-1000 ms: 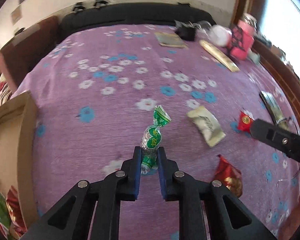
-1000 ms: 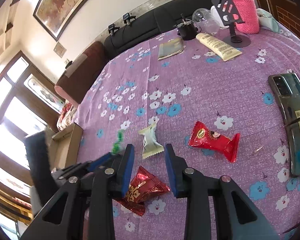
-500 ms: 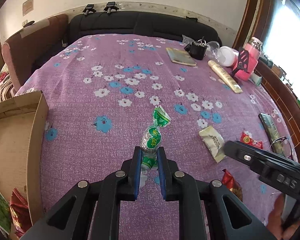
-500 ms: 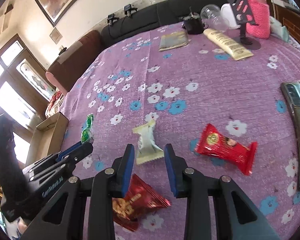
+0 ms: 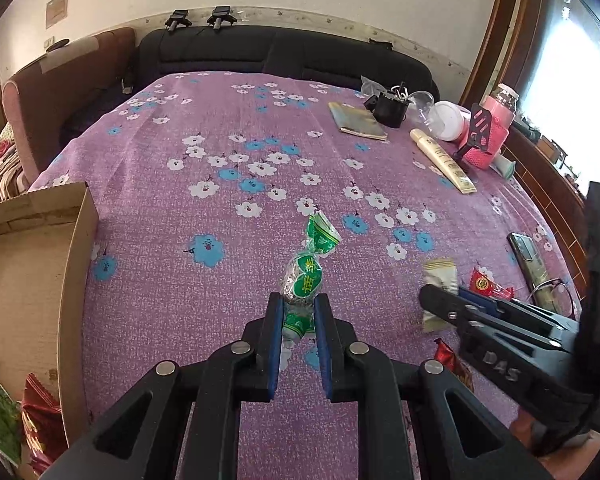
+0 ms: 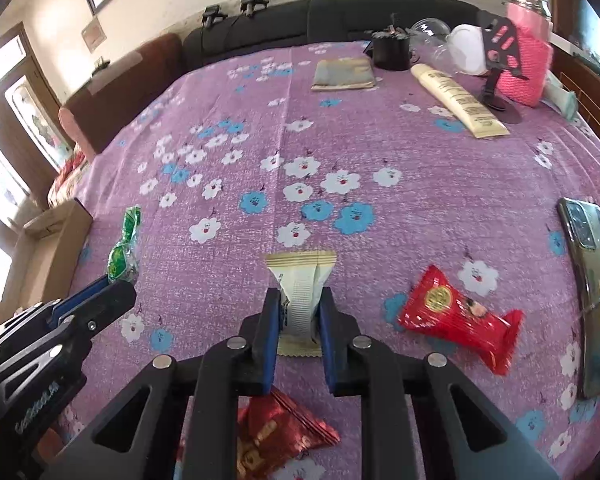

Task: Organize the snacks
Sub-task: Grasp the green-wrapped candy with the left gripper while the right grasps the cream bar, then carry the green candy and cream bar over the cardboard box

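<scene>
A green twist-wrapped candy (image 5: 305,276) sticks up from my left gripper (image 5: 298,305), which is shut on its lower end above the purple flowered cloth (image 5: 220,152). The right wrist view shows the same candy (image 6: 124,246) at the left, over the left gripper (image 6: 114,290). My right gripper (image 6: 299,300) is closing its jaws, and the pads press on both sides of a white and gold snack packet (image 6: 302,276) lying on the cloth. A red packet (image 6: 456,316) lies to the right of it. A dark red packet (image 6: 276,428) lies under the right gripper.
An open cardboard box (image 5: 76,264) with several snack packets inside stands at the cloth's left edge. A phone (image 6: 592,280) lies at the right edge. A cream tube (image 6: 456,100), a pink-sleeved bottle (image 6: 528,64), a black cup and a booklet stand at the far end.
The right gripper moved forward over the white packet and its jaws closed onto it. The left gripper kept its hold on the green candy and hardly moved.
</scene>
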A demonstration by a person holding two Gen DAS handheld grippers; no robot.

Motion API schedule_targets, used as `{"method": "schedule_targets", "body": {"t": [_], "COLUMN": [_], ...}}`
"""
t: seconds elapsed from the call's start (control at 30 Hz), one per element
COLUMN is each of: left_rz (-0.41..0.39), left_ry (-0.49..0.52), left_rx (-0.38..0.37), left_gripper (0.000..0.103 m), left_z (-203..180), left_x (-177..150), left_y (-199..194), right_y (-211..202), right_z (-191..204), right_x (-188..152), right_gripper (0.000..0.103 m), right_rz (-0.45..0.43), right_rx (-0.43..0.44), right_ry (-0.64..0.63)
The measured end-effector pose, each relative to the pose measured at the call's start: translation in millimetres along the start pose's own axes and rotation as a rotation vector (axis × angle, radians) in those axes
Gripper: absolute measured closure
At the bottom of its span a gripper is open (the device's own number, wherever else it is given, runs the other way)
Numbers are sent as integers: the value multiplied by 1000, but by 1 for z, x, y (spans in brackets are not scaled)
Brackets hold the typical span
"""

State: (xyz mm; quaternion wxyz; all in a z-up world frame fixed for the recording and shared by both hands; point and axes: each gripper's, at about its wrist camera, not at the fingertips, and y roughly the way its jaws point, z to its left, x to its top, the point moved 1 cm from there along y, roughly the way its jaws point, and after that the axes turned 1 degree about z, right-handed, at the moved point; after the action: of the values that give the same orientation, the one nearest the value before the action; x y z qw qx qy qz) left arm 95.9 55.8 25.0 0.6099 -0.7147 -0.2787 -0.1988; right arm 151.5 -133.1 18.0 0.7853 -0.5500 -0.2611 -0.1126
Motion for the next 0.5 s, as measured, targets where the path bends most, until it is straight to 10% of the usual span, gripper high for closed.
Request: {"method": "schedule_targets", "body": {"t": [0.5], "left_rz": [-63], "left_ry": [-6], "left_rx": [-43], "left_gripper": [88], "left_z": [-2], "left_x": [2], "left_y": [-11], "right_y": [-34], "right_z": [21], "right_x": [-8], "right_gripper": [86], "right_rz": [-92], "right_rx": [148], "right_ry": [-17]}}
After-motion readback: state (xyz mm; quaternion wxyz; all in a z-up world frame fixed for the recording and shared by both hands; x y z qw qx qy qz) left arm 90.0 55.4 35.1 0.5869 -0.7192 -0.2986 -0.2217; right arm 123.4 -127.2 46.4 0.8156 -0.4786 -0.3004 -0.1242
